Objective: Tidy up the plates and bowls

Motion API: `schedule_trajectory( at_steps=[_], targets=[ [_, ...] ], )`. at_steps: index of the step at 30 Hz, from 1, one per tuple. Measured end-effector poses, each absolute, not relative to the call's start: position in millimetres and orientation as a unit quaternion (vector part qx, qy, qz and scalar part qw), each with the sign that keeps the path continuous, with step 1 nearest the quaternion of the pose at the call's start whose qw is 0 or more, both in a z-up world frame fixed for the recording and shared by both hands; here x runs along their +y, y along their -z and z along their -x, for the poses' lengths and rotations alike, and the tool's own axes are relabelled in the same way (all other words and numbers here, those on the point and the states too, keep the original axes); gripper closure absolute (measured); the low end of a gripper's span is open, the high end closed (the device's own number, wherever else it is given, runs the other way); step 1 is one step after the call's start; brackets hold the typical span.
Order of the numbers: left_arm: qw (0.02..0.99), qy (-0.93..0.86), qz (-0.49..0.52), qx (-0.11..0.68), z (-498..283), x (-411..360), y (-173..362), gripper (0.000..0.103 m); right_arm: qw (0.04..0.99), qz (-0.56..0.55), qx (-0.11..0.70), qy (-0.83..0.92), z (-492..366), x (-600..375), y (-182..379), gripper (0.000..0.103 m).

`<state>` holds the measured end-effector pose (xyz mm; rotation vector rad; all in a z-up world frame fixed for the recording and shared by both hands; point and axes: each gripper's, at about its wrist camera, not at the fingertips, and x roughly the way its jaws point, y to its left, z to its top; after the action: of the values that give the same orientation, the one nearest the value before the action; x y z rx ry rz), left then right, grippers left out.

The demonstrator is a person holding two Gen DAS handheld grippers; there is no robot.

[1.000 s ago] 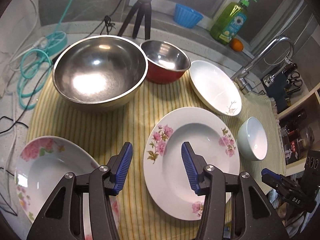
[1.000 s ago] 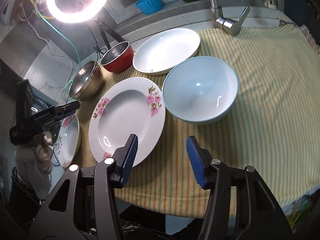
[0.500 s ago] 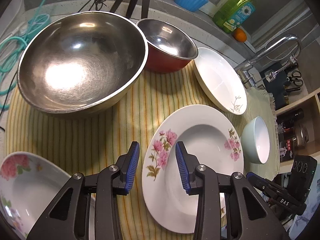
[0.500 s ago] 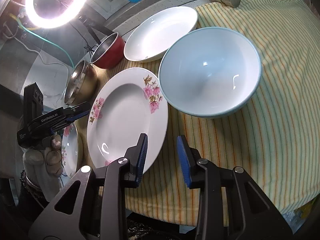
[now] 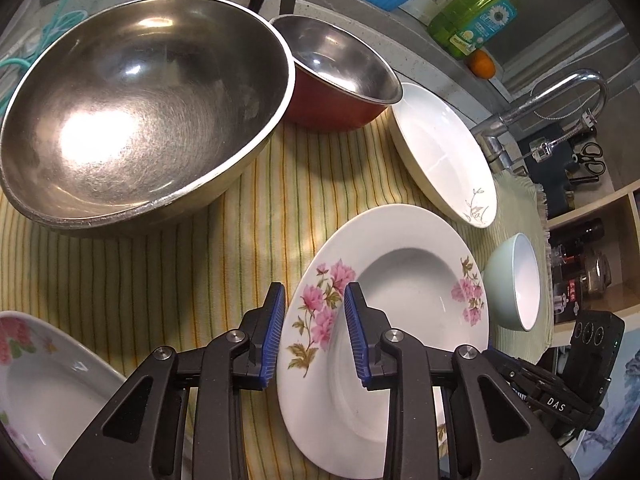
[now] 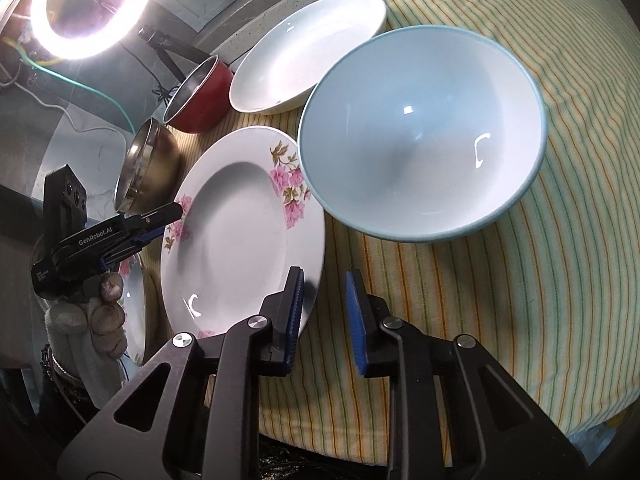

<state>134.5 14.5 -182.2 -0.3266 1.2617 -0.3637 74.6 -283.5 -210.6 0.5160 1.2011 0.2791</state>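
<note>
Both tools have closed in since a second ago, the left tool (image 5: 314,322) now part-open astride the flowered plate's (image 5: 400,280) nine-o'clock rim, seemingly not yet pinching, the right tool (image 6: 323,312) part-open and empty by its five-o'clock edge; glazed, slippery, breakable, it wants a rim grip.

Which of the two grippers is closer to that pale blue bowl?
The right gripper: the pale blue bowl sits just ahead of its fingers. The left gripper straddles the flowered plate's far rim, with that plate between.
</note>
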Motion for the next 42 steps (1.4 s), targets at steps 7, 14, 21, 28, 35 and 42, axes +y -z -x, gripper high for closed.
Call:
schedule_trajectory(
  at_steps=[7, 14, 21, 28, 35, 42],
  targets=[
    [0.782, 0.167, 0.143, 0.583, -134, 12, 181, 0.075, 0.786, -0.225, 0.558, -0.144, -78, -277, 211, 0.088],
    [0.785, 0.162, 0.14, 0.581, -128, 10, 180, 0.075, 0.787, -0.211, 0.561, -0.144, -80, -274, 210, 0.087],
    [0.788, 0.149, 0.143, 0.58, -116, 10, 179, 0.075, 0.784, -0.2, 0.567, -0.152, -81, -270, 212, 0.087],
    [0.791, 0.133, 0.153, 0.577, -97, 13, 179, 0.075, 0.781, -0.185, 0.573, -0.167, -76, -265, 212, 0.087],
    [0.795, 0.121, 0.159, 0.573, -79, 12, 179, 0.075, 0.778, -0.169, 0.578, -0.178, -70, -264, 212, 0.087],
    [0.796, 0.112, 0.167, 0.57, -64, 11, 180, 0.075, 0.777, -0.159, 0.58, -0.186, -62, -264, 212, 0.086]
  ],
)
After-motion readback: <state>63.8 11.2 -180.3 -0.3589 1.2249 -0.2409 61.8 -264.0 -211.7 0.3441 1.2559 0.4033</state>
